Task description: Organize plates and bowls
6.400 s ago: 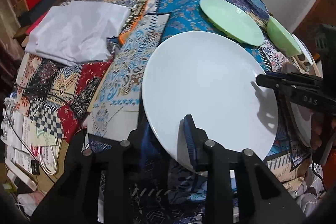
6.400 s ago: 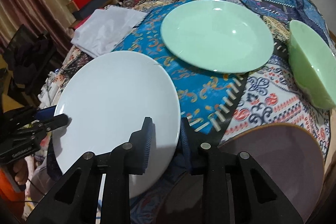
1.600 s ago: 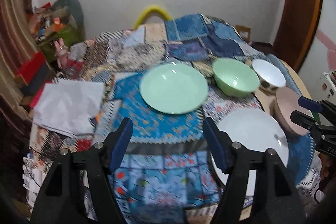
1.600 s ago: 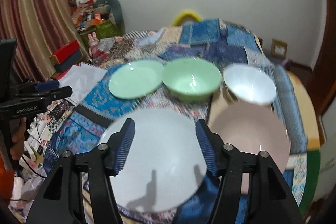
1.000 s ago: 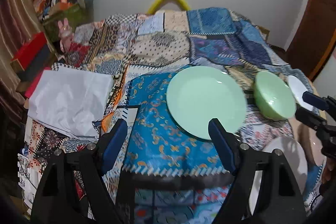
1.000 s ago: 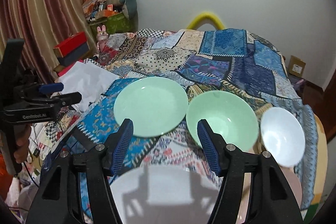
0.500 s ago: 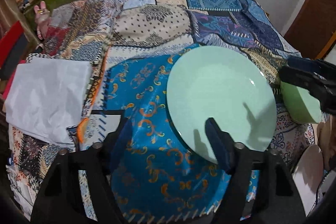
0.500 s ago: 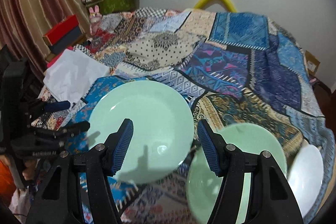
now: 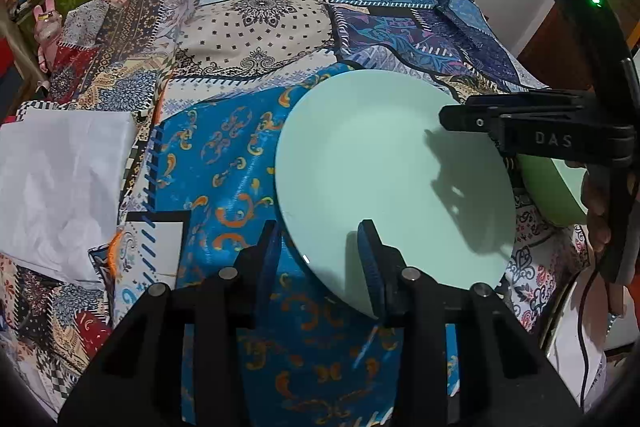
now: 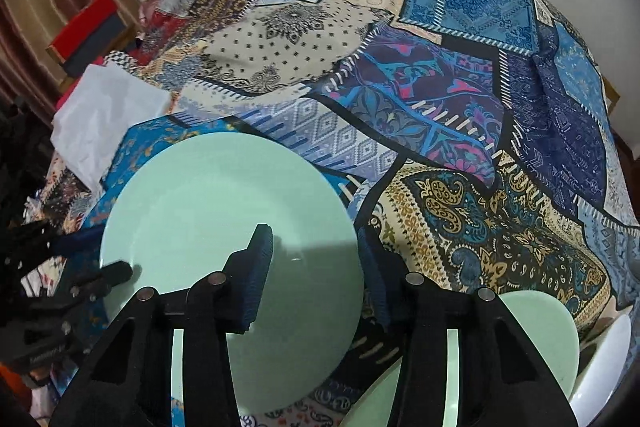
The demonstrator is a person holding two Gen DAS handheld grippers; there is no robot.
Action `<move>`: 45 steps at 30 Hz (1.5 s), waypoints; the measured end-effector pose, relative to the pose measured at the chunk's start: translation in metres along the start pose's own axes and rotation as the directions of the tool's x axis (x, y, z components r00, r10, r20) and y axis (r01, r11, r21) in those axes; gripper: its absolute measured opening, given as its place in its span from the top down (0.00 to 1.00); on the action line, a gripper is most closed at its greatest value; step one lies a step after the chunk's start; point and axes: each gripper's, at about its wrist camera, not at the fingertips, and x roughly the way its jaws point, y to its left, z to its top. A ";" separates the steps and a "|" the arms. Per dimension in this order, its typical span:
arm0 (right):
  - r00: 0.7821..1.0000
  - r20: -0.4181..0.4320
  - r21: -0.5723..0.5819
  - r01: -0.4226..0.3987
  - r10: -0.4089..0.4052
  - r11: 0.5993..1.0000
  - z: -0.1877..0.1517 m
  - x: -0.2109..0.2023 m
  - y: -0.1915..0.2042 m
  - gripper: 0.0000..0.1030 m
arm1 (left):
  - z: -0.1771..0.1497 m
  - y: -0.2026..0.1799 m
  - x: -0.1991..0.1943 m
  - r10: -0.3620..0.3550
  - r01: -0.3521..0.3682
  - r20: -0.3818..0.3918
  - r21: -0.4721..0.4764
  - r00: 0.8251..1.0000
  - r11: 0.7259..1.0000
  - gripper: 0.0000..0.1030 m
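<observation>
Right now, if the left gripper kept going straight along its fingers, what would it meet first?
Probably the green plate: the left gripper is open with its fingers either side of the plate's near rim. Contact depth is unclear.

Green bowl [image 9: 554, 187] largely hidden behind the right gripper [image 9: 472, 121]. White bowl [image 10: 604, 367] cut off at frame edge. Green plate [image 10: 228, 247] near rim covered by gripper bodies.
</observation>
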 end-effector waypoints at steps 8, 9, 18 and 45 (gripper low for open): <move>0.998 -0.054 -0.047 0.037 -0.040 0.998 0.002 0.010 0.004 0.58 | -0.001 -0.001 0.002 -0.019 0.018 -0.012 -0.019 1.000 1.000 0.62; 0.998 -0.051 -0.050 0.034 -0.037 0.998 0.001 0.009 0.004 0.58 | -0.001 -0.001 0.001 -0.015 0.015 -0.014 -0.020 1.000 1.000 0.62; 0.996 -0.043 -0.076 -0.076 0.073 0.994 -0.017 -0.004 0.026 0.59 | -0.011 0.030 -0.015 0.027 -0.028 -0.014 -0.084 1.000 0.996 0.62; 0.989 0.092 -0.013 -0.118 0.118 0.993 -0.062 -0.020 0.047 0.66 | -0.050 0.048 -0.030 0.005 -0.007 -0.021 -0.118 1.000 0.993 0.60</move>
